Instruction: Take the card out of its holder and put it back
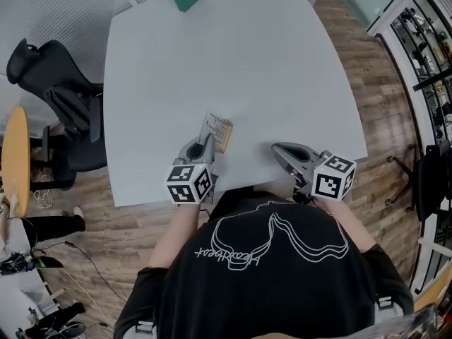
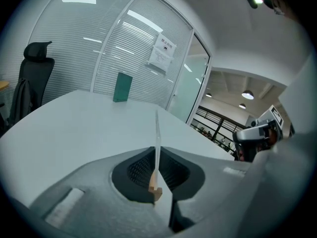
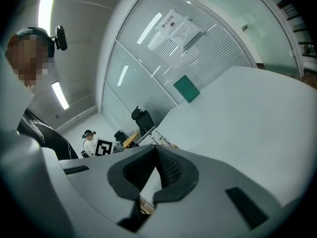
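Your left gripper (image 1: 206, 141) has its fingers clamped on the near end of the clear card holder (image 1: 217, 131), over the near part of the worktop (image 1: 233, 55), and the tan card seems to sit inside it. Your right gripper (image 1: 280, 149), off to the right, has its fingers together on nothing. Hold the left steady and open the right fingers. Pinch only the card's exposed edge, not the sleeve, then draw it straight out along the holder
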The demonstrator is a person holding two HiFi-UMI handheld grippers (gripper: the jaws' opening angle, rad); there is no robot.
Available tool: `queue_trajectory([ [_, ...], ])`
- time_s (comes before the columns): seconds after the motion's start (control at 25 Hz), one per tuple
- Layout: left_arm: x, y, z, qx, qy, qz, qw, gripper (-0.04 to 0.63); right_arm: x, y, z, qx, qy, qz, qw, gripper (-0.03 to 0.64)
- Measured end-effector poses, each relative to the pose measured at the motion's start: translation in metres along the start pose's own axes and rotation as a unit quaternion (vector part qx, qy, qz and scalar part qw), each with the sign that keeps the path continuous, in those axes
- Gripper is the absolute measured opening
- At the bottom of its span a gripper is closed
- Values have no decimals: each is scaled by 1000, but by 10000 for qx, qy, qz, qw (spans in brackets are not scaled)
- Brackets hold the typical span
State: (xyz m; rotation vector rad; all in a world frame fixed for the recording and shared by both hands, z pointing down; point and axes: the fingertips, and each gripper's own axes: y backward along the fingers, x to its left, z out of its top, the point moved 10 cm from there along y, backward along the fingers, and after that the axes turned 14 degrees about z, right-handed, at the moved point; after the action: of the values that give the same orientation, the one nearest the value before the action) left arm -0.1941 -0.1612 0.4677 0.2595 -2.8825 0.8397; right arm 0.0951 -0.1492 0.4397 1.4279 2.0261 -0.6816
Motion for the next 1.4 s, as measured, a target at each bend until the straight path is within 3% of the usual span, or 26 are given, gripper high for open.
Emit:
queue_trajectory([
  [0.56,-4,-10,-11,168,-135,86,9997,26,3,8,-1,-18,70,-55,10000,9],
  [0.92,-5,-6,-10,53,-119,111,9999,28,9,23,-7,-97,67,-76,9999,9],
  [1.04,-4,-4,-8,-17,-40,93,9999,91,12,28,-9,-132,89,-77,9998,9],
  [1.4,-2,26,-4,-438,190,365,9982,163,30,44,-18,-138,232,14,9996,9],
])
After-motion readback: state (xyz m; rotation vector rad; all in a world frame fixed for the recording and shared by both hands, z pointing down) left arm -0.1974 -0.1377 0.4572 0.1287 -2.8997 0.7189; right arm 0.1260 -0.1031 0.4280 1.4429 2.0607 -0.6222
